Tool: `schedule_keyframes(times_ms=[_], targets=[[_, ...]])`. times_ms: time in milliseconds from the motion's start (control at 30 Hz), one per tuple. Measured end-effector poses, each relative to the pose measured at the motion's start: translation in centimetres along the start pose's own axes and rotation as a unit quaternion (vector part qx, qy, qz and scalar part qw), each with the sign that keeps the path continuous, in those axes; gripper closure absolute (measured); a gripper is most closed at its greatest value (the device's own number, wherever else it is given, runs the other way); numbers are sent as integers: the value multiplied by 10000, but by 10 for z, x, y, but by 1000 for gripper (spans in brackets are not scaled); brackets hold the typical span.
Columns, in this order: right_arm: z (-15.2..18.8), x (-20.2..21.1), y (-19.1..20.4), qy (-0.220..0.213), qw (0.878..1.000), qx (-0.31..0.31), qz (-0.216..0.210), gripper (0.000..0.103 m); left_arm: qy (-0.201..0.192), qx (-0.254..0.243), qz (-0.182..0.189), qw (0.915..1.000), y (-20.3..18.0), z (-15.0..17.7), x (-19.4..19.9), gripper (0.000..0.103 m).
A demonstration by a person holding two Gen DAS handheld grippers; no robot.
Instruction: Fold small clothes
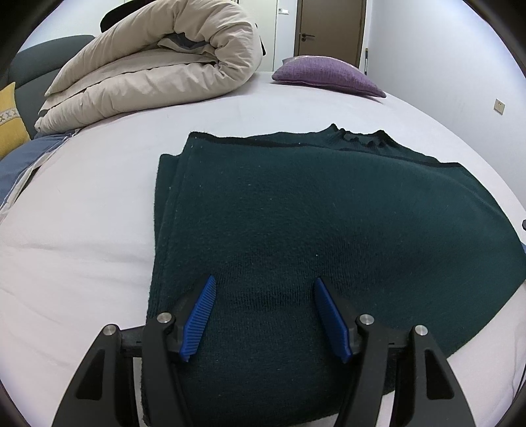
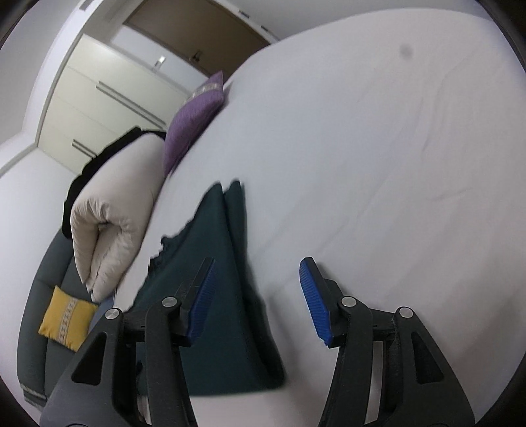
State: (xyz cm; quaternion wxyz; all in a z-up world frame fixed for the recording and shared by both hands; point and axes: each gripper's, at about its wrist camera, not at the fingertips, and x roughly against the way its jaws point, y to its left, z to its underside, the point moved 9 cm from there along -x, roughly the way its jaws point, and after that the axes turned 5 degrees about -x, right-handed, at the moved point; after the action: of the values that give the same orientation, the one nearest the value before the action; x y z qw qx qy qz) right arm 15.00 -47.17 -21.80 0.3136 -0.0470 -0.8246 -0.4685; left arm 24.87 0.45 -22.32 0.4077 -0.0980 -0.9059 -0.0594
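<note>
A dark green knit sweater (image 1: 312, 230) lies folded on the white bed sheet (image 1: 98, 213), its collar at the far end. My left gripper (image 1: 264, 290) is open just above the sweater's near end, with nothing between its blue pads. In the right wrist view the sweater (image 2: 217, 289) lies at lower left, seen tilted. My right gripper (image 2: 256, 272) is open and empty over the sweater's right edge and the bare sheet (image 2: 378, 147).
A rolled beige duvet (image 1: 157, 62) lies at the far left of the bed, a purple cushion (image 1: 325, 74) at the far end. A yellow cushion (image 2: 67, 317) rests on a grey headboard or sofa (image 2: 36, 328). A door (image 1: 330, 29) and wardrobe (image 2: 98, 98) stand beyond.
</note>
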Motion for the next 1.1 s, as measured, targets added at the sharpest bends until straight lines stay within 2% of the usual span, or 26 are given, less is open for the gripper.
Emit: schedule_keyframes(times_ms=[167, 367, 833, 1033, 1100], targets=[[10, -3, 2, 254, 9997, 27, -67, 51, 1, -13, -16, 10000, 0, 0, 0, 36], [27, -13, 19, 804, 9964, 59, -274, 51, 4, -35, -41, 10000, 0, 1, 1, 36], [33, -37, 27, 1456, 9885, -387, -134, 51, 5, -31, -36, 10000, 0, 1, 0, 36], [45, -47, 41, 1836, 9799, -605, -488, 49, 1, -19, -6, 10000, 0, 1, -1, 36], [49, -50, 44, 1878, 9795, -540, -491, 49, 3, -18, -7, 10000, 0, 1, -1, 36]])
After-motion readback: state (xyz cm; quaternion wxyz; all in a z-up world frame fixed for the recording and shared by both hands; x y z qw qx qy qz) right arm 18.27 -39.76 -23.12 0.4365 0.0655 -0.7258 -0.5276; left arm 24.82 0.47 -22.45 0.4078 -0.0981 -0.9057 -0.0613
